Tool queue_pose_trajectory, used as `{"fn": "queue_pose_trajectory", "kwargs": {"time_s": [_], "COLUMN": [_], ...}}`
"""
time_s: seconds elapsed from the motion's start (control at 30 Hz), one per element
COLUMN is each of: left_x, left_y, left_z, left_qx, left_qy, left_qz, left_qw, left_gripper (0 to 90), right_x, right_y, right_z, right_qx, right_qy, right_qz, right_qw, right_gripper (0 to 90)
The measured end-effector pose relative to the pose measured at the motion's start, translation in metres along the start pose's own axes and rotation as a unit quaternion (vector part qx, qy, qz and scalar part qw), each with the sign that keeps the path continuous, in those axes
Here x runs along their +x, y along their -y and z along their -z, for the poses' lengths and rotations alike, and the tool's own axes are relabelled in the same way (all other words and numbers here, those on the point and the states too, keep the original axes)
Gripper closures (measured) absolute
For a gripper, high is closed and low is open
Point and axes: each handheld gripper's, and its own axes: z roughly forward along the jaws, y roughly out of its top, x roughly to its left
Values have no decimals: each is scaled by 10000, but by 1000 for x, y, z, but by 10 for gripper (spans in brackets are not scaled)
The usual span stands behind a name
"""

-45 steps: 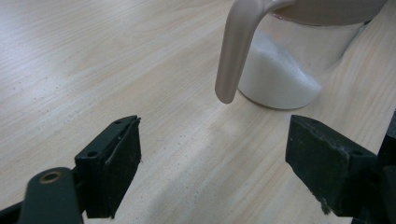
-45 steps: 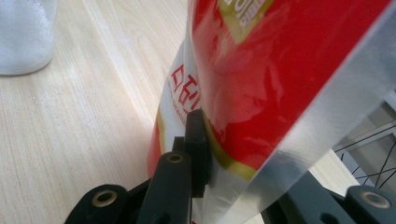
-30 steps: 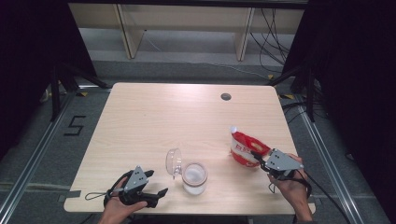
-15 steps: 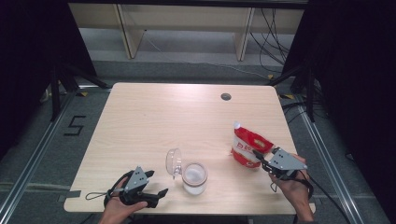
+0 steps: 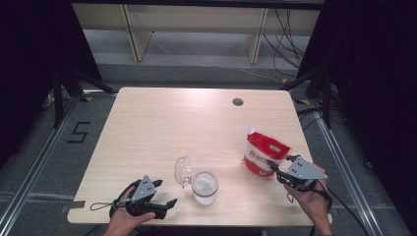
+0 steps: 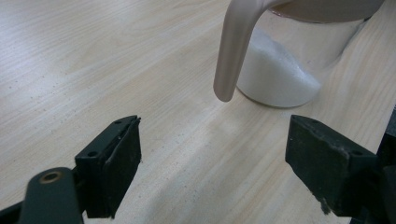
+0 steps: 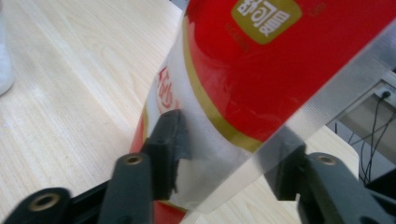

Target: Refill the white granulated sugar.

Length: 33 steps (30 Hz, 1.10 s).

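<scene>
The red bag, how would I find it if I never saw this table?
Look at the wooden table and go to its right side, near the front edge. The red bag stands there, right in front of the right gripper. It is red and white, while the jar beside it is clear glass with white powder.

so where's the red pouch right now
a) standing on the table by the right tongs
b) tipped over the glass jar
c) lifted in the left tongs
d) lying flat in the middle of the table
a: the red pouch stands upright on the table at the right tongs, apart from the glass jar.
</scene>
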Motion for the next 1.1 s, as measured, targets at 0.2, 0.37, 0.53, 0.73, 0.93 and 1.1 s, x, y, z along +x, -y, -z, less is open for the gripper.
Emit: {"fn": "queue_pose_trajectory", "kwargs": {"time_s": [0.2,0.37,0.53,0.73,0.93,1.1], "left_x": [3,1,3,2,1,2], "left_y": [-1,0,-1,-1,-1,-1], "left_z": [1,1,2,2,2,3], "left_qx": [-12,-33,18,-29,-35,31], "left_qy": [-27,-13,-48,-15,0,-96], "left_qz": [-126,-66,-138,-95,-68,-82], "left_qw": [9999,10000,9999,9999,10000,9999], "left_gripper": [179,179,179,179,180,181], "right_x": [1,4,6,13,19,24], "right_y": [1,3,7,10,12,12], "right_z": [9,17,22,26,31,36], "right_qx": [42,56,82,239,320,328], "right_qy": [105,50,-7,26,49,81], "right_qz": [-221,-453,-619,-800,-855,-1012], "right_qw": [9997,9989,9980,9965,9958,9943], "right_gripper": [451,436,429,415,405,398]}}
